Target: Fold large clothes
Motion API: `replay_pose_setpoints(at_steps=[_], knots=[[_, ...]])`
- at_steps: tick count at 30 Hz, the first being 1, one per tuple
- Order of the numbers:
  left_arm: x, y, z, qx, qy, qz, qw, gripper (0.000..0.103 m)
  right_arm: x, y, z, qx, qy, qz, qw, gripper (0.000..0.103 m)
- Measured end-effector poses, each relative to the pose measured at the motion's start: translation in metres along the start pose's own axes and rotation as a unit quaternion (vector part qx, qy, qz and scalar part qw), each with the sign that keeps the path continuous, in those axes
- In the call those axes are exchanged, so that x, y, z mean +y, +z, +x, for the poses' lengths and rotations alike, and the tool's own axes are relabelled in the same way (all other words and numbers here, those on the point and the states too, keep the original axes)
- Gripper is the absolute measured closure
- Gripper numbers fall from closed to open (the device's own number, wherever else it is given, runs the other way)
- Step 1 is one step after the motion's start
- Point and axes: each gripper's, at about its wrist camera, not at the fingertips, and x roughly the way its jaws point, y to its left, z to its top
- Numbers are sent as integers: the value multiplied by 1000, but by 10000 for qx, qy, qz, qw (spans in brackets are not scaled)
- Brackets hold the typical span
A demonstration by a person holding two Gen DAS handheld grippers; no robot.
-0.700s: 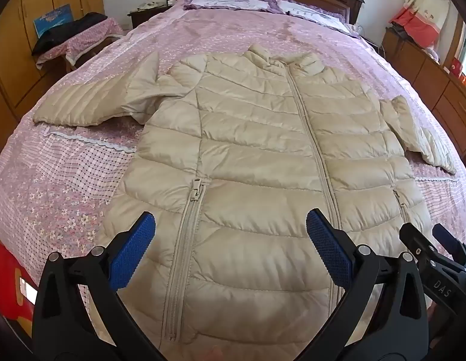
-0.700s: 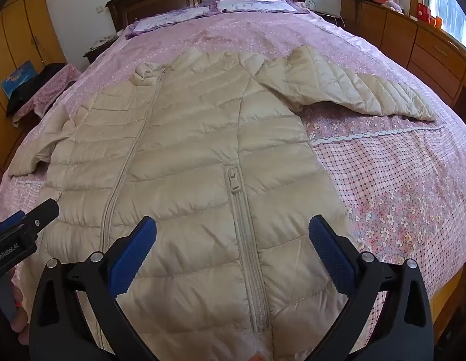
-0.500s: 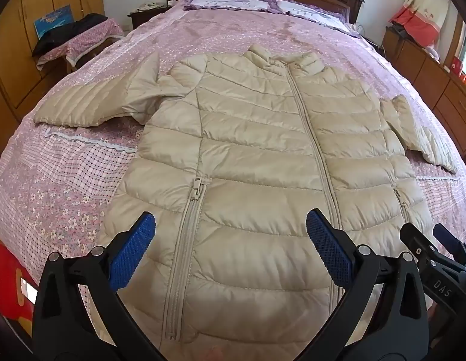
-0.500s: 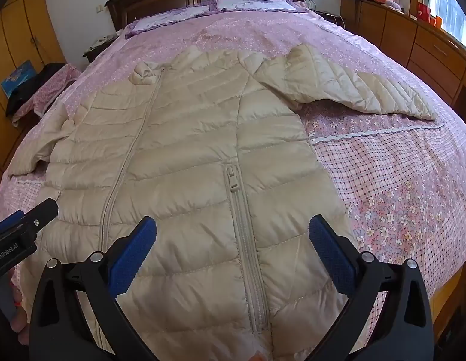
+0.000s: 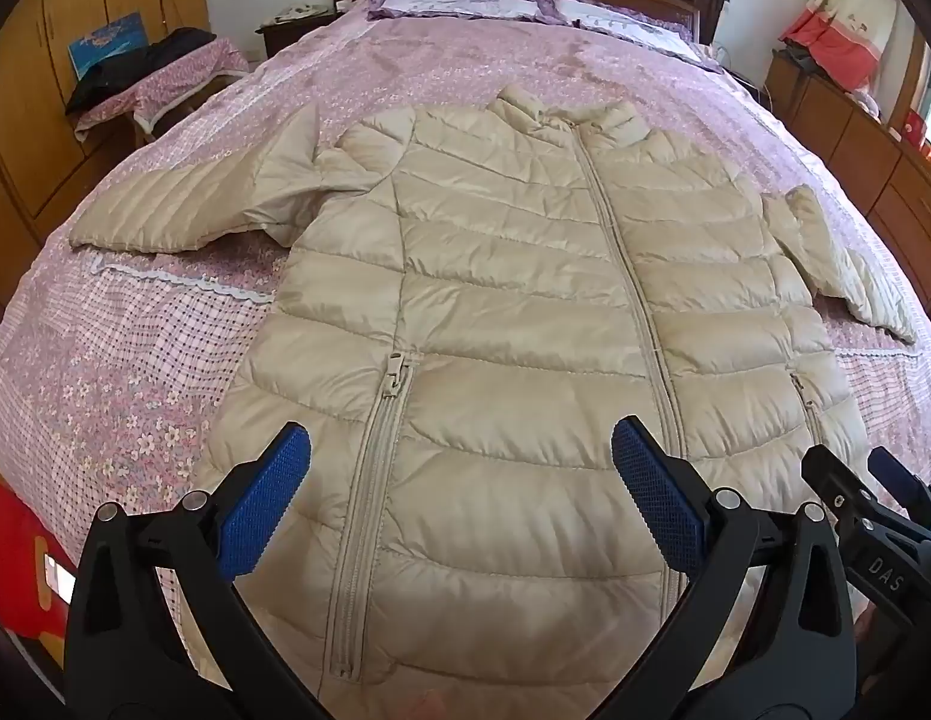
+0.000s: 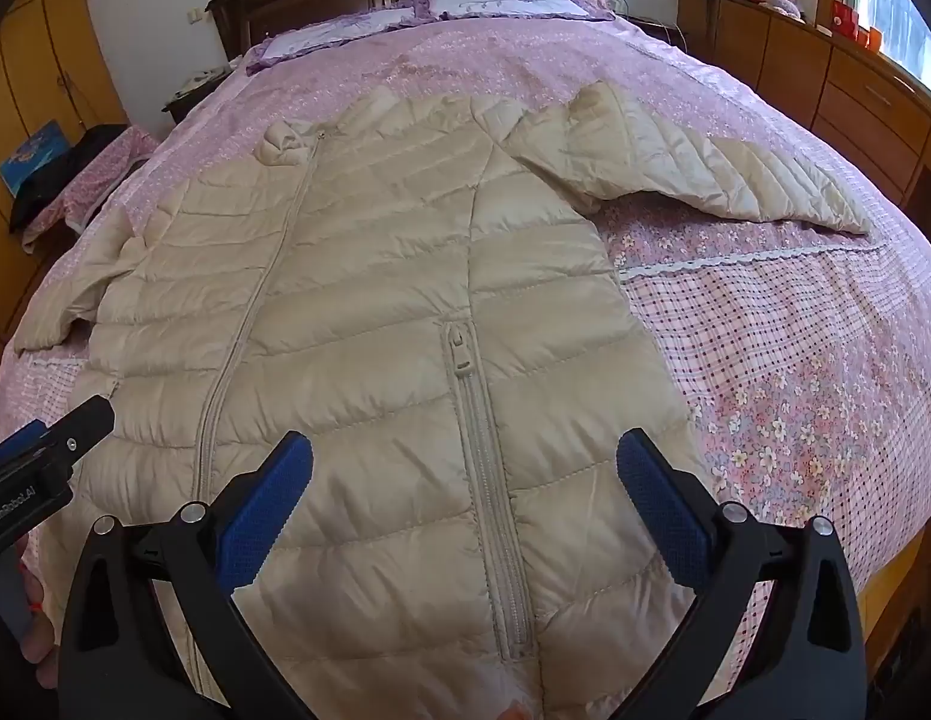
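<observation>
A beige quilted down jacket (image 5: 513, 300) lies front-up and zipped on the pink floral bedspread of a wooden-framed bed (image 5: 135, 372), collar away from both tools and hem nearest them. The left tool (image 5: 462, 480) hovers over the lower hem with its blue pads wide apart and nothing between them, a pocket zipper (image 5: 375, 480) just ahead of its left pad and the centre zipper (image 5: 633, 300) by its right pad. The right tool (image 6: 465, 486) is likewise spread and empty, poised above the other pocket zipper (image 6: 483, 480). One sleeve (image 5: 195, 204) stretches out flat, well ahead and left of the left tool; the other sleeve (image 6: 693, 174) fans out ahead and right of the right tool. The jacket looks light, puffy and soft, with a shiny shell that will probably slide between the pads and spring back after folding. The likely best holds are a sleeve cuff or the stitched side seam and hem corners, where the fabric is thin enough to pinch firmly, rather than the middle of a padded panel.
</observation>
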Motion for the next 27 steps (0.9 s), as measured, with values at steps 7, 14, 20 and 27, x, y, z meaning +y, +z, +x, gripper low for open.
replay_pose_setpoints(at_steps=[7, 14, 20, 27], knots=[[-3, 2, 1, 12, 37, 23, 10000, 3, -1, -1, 0, 4, -4, -1, 10000, 5], [-4, 2, 1, 14, 59, 30, 10000, 3, -3, -3, -1, 7, -28, -4, 10000, 5], [-3, 1, 1, 31, 66, 35, 10000, 3, -3, -2, -1, 44, -32, 15, 10000, 5], [-3, 1, 2, 24, 65, 35, 10000, 3, -3, -2, 0, 47, -33, 20, 10000, 5]])
